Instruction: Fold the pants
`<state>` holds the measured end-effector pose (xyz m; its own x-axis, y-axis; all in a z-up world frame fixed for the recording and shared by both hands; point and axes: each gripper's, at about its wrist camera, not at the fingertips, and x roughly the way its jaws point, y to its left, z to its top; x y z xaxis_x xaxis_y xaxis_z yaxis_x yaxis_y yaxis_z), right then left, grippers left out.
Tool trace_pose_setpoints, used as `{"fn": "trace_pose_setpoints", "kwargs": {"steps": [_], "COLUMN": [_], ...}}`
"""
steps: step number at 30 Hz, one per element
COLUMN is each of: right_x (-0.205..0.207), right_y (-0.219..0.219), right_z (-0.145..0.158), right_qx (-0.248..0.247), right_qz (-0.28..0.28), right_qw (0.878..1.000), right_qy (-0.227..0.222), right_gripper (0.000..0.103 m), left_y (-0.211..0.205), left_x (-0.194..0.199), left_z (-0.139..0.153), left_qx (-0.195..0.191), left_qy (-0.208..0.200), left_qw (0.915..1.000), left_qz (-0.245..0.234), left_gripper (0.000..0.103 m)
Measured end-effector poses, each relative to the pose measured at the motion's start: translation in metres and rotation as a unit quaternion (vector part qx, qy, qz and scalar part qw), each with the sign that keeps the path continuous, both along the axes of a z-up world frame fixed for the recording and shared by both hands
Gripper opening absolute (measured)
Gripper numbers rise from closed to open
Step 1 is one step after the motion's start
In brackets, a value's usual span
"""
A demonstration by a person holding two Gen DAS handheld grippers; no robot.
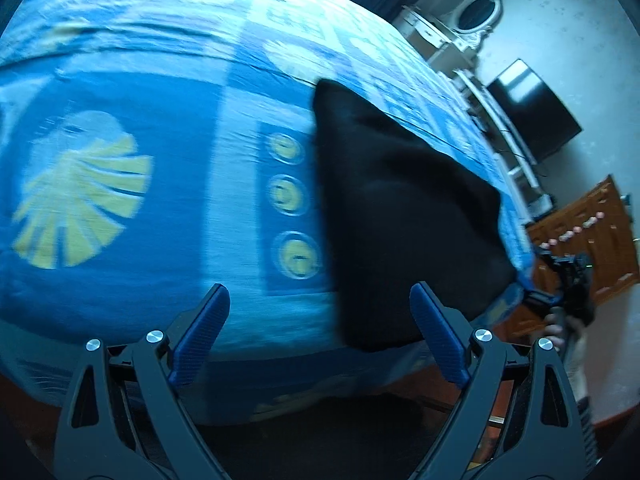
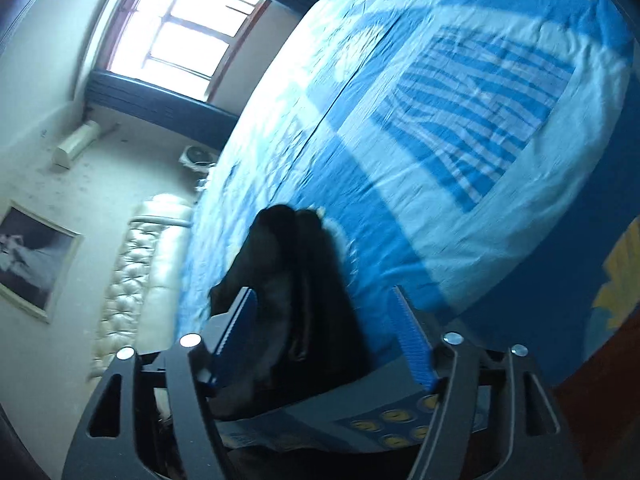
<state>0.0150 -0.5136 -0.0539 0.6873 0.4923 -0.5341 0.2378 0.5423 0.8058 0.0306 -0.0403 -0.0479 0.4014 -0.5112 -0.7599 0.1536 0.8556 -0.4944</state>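
- We see the black pants (image 1: 404,216) lying folded into a compact dark bundle on the bed (image 1: 168,92), near the bed's edge, on a blue cover printed with yellow shell shapes and small round motifs.
- In the left wrist view our left tool (image 1: 320,316) has its two blue-padded fingers (image 1: 204,332) spread wide apart with nothing between them; it hovers over the bed edge, and the pants bundle sits just ahead of the right-hand finger, apart from the pads as far as we can tell.
- In the right wrist view our right tool (image 2: 326,330) also stands with its jaws well apart; the pants (image 2: 296,292) lie between the two fingers, but the pads do not press on the cloth.
- The left-hand pad of the right tool sits just beside the fabric; whether it brushes it we cannot tell, since the picture is blurred.
- From the left wrist view we catch the right tool's dark body and part of a hand (image 1: 560,324) at the far right, just past the bed's corner.
- Around the bed we see a bright window (image 2: 180,28), a framed picture (image 2: 32,256) on the wall, a padded headboard (image 2: 140,272), a dark screen (image 1: 532,108) and a wooden cabinet (image 1: 592,240).
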Motion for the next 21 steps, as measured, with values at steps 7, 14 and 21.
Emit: {"fn": "trace_pose_setpoints", "kwargs": {"steps": [7,14,21], "right_x": [0.016,0.025,0.026], "right_y": [0.028,0.050,0.049], "right_z": [-0.022,-0.025,-0.024], "right_qx": [0.022,-0.020,-0.043], "right_qz": [0.053,0.083,0.097], "right_qw": [0.998,0.996,0.993], "right_qy": [0.023,0.028,0.042], "right_gripper": [0.073,0.076,0.049], "left_y": [-0.021,-0.031,-0.048], "left_x": [0.009,0.015,0.014], "left_z": [-0.022,-0.031,-0.029], "left_qx": [-0.054,-0.093,-0.033], "left_qy": [0.047,0.059,0.043], "left_qw": [0.9974,0.9939,0.9982], "left_qz": [-0.002,-0.005,-0.026], "left_gripper": [0.091,0.091,0.070]}}
